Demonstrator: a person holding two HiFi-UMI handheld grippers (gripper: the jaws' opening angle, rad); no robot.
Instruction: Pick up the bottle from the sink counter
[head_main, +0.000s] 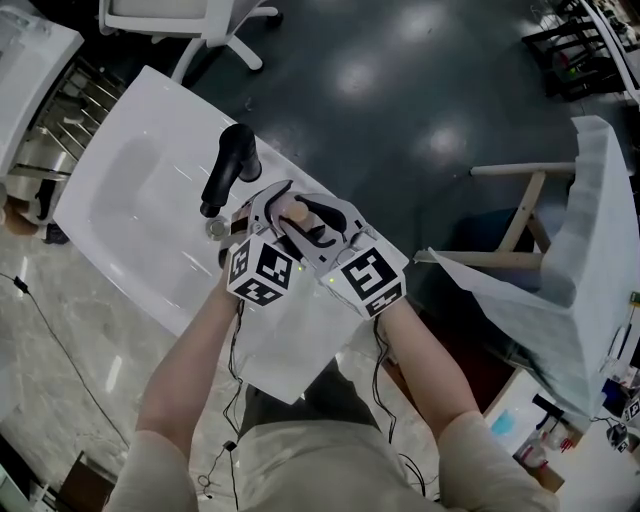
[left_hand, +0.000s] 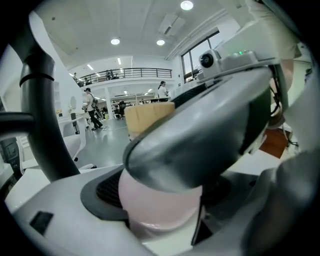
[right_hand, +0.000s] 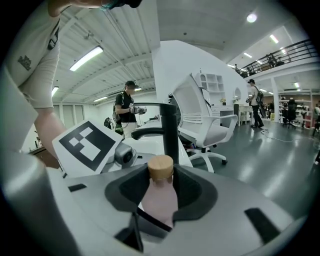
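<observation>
Grippers: right gripper (head_main: 312, 222) clamped on the pink bottle (right_hand: 160, 200) below its wooden cap; left gripper (head_main: 268, 208) closed on the same bottle from the opposite side.
Bottle: between both grippers; hard to tell whether its base is clear of the worktop (head_main: 140, 200).
Faucet (head_main: 230, 165): just beyond the jaws.
Lift: straight up, both grips even, away from the faucet.

Nothing here can be read. The left cube (head_main: 262, 271) and right cube (head_main: 371, 281) carry only black-and-white square patterns, no letters or numbers. A small dark mark on the person's sleeve (right_hand: 37, 65) is too blurred to read.
</observation>
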